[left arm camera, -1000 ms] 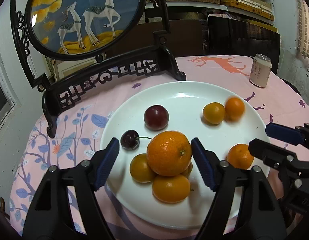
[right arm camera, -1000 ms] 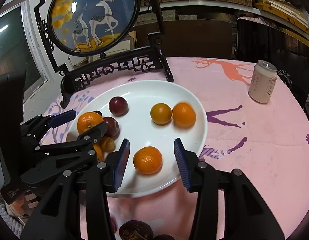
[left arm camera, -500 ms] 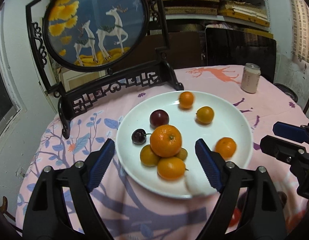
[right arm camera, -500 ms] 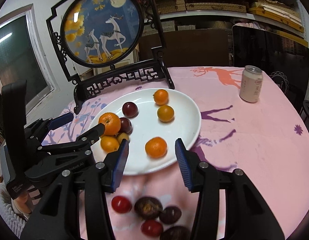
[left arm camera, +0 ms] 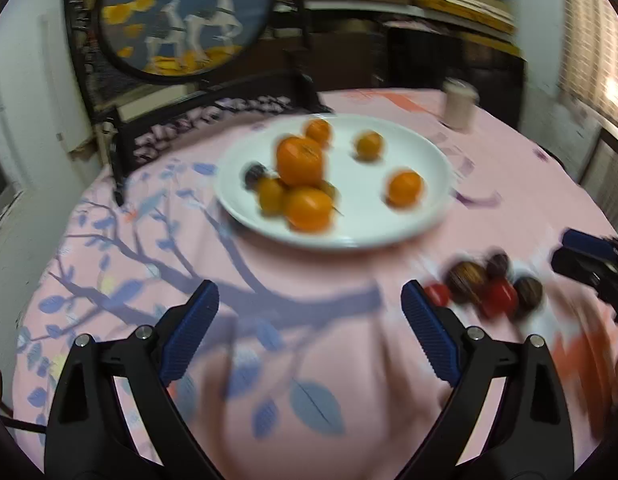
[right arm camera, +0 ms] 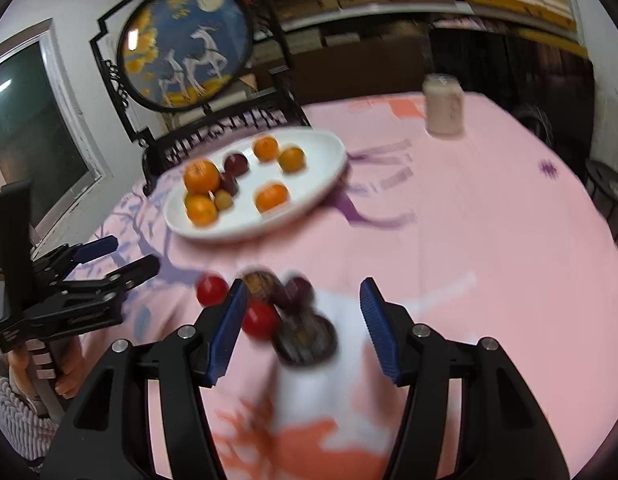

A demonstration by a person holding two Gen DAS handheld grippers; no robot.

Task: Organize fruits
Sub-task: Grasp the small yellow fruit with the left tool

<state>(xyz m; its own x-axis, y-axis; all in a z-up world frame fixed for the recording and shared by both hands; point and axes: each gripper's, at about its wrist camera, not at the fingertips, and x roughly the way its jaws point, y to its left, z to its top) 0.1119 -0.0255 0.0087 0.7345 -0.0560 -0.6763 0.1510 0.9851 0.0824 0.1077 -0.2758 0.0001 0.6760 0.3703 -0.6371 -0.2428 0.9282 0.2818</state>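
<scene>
Fruits lie sorted in part: oranges on the round white plate [right arm camera: 333, 168], a loose cluster of red and dark fruits [right arm camera: 277, 304] on the pink counter [right arm camera: 489, 220] nearby. Right tongs [right arm camera: 301, 328] hang spread over that cluster; left tongs [left arm camera: 309, 336] spread, empty. Next, I judge: pinch one fruit.

The left tongs [left arm camera: 309, 332] hang wide apart and empty over the desk's [left arm camera: 309, 360] near edge. Mid-desk, a white plate [left arm camera: 361, 232] holds oranges [left arm camera: 300, 161]. Red and dark fruits [left arm camera: 483, 286] cluster toward the right edge, just beside the right tongs [left arm camera: 589, 256].
</scene>
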